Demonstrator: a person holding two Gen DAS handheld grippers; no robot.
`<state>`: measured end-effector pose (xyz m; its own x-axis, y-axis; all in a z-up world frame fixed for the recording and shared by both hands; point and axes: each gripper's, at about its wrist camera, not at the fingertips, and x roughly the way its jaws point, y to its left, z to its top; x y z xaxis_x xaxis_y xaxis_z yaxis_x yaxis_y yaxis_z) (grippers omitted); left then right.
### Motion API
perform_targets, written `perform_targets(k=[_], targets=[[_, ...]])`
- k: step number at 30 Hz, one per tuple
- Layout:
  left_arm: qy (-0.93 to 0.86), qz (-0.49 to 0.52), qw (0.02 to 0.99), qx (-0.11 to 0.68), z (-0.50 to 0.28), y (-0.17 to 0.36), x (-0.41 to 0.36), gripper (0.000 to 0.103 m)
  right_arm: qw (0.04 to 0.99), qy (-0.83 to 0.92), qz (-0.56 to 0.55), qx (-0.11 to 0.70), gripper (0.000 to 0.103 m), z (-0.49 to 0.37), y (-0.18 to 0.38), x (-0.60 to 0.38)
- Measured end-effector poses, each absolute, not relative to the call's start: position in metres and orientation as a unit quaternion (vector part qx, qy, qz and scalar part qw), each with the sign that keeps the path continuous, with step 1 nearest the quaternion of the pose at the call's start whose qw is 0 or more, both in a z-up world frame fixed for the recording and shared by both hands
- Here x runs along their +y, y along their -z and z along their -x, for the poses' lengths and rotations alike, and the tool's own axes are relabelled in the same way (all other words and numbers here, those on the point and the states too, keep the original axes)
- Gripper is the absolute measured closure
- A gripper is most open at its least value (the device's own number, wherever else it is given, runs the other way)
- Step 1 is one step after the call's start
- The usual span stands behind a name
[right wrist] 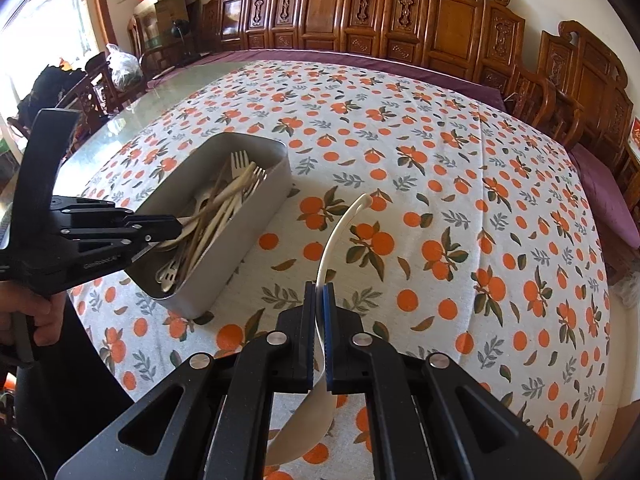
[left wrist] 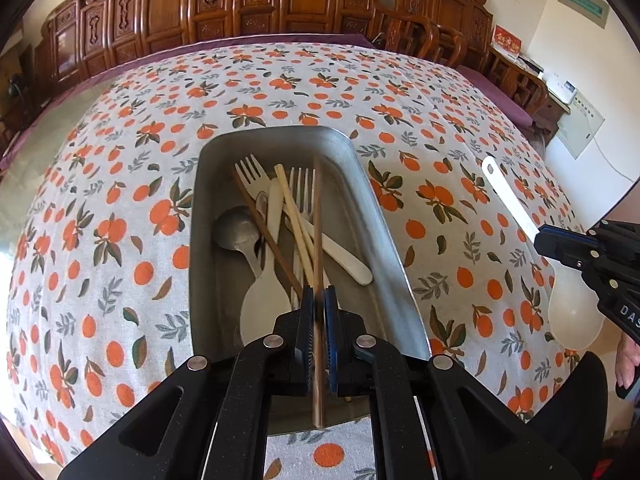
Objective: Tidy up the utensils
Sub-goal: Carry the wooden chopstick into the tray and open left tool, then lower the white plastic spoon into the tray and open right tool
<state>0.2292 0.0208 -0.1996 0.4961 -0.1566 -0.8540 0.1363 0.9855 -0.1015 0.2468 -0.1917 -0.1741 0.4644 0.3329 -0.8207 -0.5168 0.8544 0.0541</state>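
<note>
Jaws of the left gripper (left wrist: 319,300) are nearly closed, w/ a brown chopstick (left wrist: 318,216) between the pads. If the pads press on it or have let go can't be told. The far end of the stick is laid down into the metal tray (left wrist: 384,216), over the other things.

In the tray a pile is seen: two forks (left wrist: 250,172), a metal spoon (left wrist: 236,232), a white spoon (left wrist: 262,304), pale chopsticks (left wrist: 292,216) & one more brown stick. All are crossed over each other, tips pointed mostly to the far end.

Jaws of the right gripper (right wrist: 319,292) are squeezed tight on a white ladle (right wrist: 332,236). It is held by the handle, near the bowl. The handle is stuck up & forward, w/ its curled tip in the air. The bowl is hung below the jaws, near the camera. The ladle is kept well to the right of the tray, above the tabletop (right wrist: 460,160).

The tray is set on a cloth w/ orange fruit & leaves printed on it. A purple cloth is seen at the far edge. Carved wood chairs (right wrist: 460,20) are lined up behind. A hand (right wrist: 44,316) is wrapped round the left gripper's handle.
</note>
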Motion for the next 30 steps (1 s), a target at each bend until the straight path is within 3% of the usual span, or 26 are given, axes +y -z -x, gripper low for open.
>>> perform_targets(k=[1, 14, 30], targets=[[0.083, 0.008, 0.866, 0.493, -0.229, 0.199, 0.021, 0.089, 0.849, -0.251, 0.102, 0.453, 0.098, -0.247, 0.173, -0.190], [0.071, 0.007, 0.887, 0.455, -0.211, 0.162, 0.051, 0.072, 0.849, -0.282, 0.102, 0.436, 0.098, -0.249, 0.157, -0.150], [0.043, 0.013, 0.897, 0.441, -0.192, 0.147, 0.100, 0.071, 0.837, -0.315, 0.113, 0.433, 0.098, -0.273, 0.164, -0.055]])
